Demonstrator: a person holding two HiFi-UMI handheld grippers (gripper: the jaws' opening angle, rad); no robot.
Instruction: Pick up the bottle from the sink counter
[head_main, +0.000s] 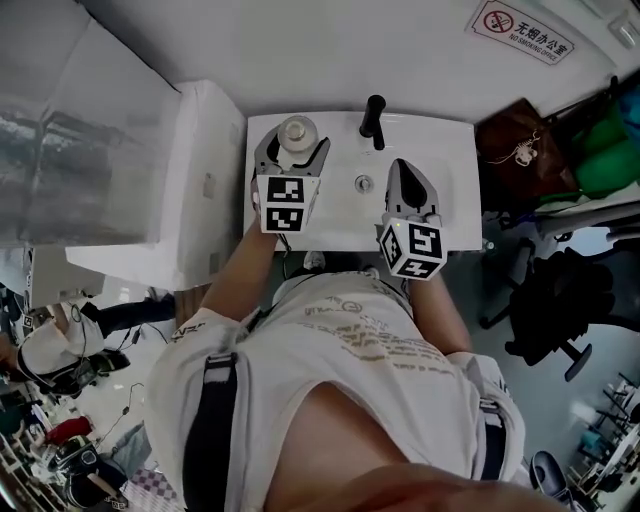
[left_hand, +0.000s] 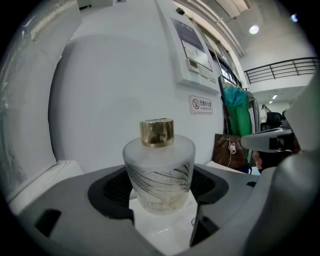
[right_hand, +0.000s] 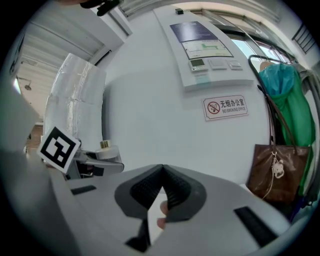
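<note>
A squat frosted-glass bottle (head_main: 297, 133) with a gold cap stands at the back left of the white sink counter (head_main: 455, 170). My left gripper (head_main: 293, 150) is open, one jaw on each side of the bottle. In the left gripper view the bottle (left_hand: 159, 172) fills the space between the dark pads (left_hand: 111, 189) and its base rests on the counter; I cannot see any contact. My right gripper (head_main: 410, 180) hovers over the counter's right half, shut and empty. In the right gripper view its jaws (right_hand: 161, 175) meet, and the bottle's cap (right_hand: 105, 144) shows far left.
A black faucet (head_main: 374, 120) rises at the counter's back edge, with the drain (head_main: 364, 183) in front of it. A white cabinet (head_main: 190, 180) adjoins the counter's left side. A brown bag (head_main: 515, 140) hangs to the right. An office chair (head_main: 560, 300) stands lower right.
</note>
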